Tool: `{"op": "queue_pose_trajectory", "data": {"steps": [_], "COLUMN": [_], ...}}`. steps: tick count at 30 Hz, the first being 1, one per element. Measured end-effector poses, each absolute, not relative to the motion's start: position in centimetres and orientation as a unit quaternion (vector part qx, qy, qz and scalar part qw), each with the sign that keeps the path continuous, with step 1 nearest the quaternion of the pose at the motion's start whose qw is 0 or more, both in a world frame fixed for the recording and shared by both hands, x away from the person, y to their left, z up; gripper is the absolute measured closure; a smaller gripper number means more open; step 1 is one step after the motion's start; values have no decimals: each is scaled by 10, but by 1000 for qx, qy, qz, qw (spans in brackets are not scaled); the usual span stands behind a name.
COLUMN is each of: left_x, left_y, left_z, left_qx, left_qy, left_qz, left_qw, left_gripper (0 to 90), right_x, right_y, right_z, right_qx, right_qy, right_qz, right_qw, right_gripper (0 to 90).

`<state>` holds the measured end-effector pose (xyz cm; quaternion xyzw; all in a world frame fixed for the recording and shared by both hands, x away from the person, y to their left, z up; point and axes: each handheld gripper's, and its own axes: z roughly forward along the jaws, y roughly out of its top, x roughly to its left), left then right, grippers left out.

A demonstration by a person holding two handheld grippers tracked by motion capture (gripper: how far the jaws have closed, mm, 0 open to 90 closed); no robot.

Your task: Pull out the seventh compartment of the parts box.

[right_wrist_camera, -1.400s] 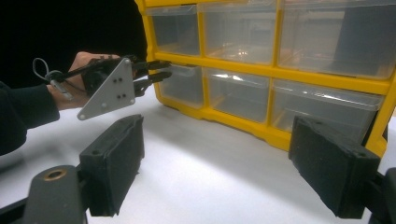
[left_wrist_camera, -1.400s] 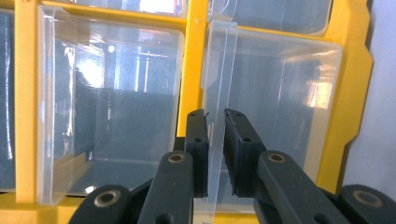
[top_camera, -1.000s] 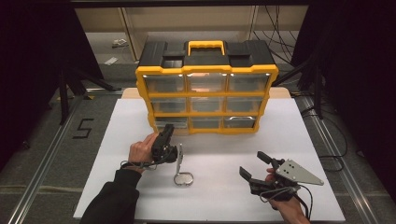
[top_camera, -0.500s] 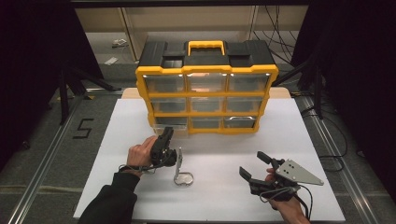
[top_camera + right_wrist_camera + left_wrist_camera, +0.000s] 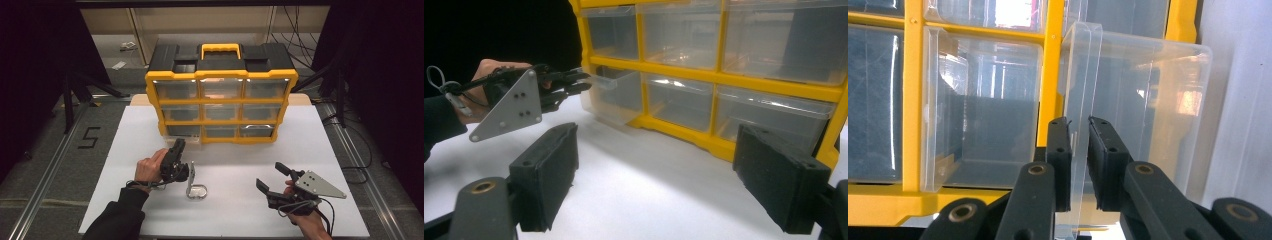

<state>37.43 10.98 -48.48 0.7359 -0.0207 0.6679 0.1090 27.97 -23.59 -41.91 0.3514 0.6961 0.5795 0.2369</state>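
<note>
The left hand [image 5: 149,170] holds the left hand-held gripper [image 5: 179,146], which points forward and away from the person. Its two black jaws are almost together, pinched on a thin clear wall. A dark sleeve [image 5: 117,217] covers that arm. The right hand [image 5: 305,220] holds the right hand-held gripper [image 5: 272,177] low and near the person. Its jaws are spread wide with nothing between them.
</note>
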Motion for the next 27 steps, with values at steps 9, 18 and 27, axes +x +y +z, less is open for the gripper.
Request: {"op": "queue_pose_trajectory", "data": {"steps": [9, 18, 27], "left_x": [368, 363, 358], "left_y": [110, 109, 110], "left_z": [-485, -484, -484], "left_qx": [736, 735, 736], "left_qy": [-24, -25, -27], "left_qz": [668, 669, 668], "left_qw": [109, 109, 110], "left_gripper": [800, 801, 800], "right_x": [280, 280, 280], "right_y": [-236, -236, -236], "right_z": [-419, -419, -419], "right_qx": [353, 352, 351], "right_qy": [696, 696, 696], "right_qz": [579, 579, 579], "right_qw": [237, 237, 237], "right_gripper": [192, 193, 193]}}
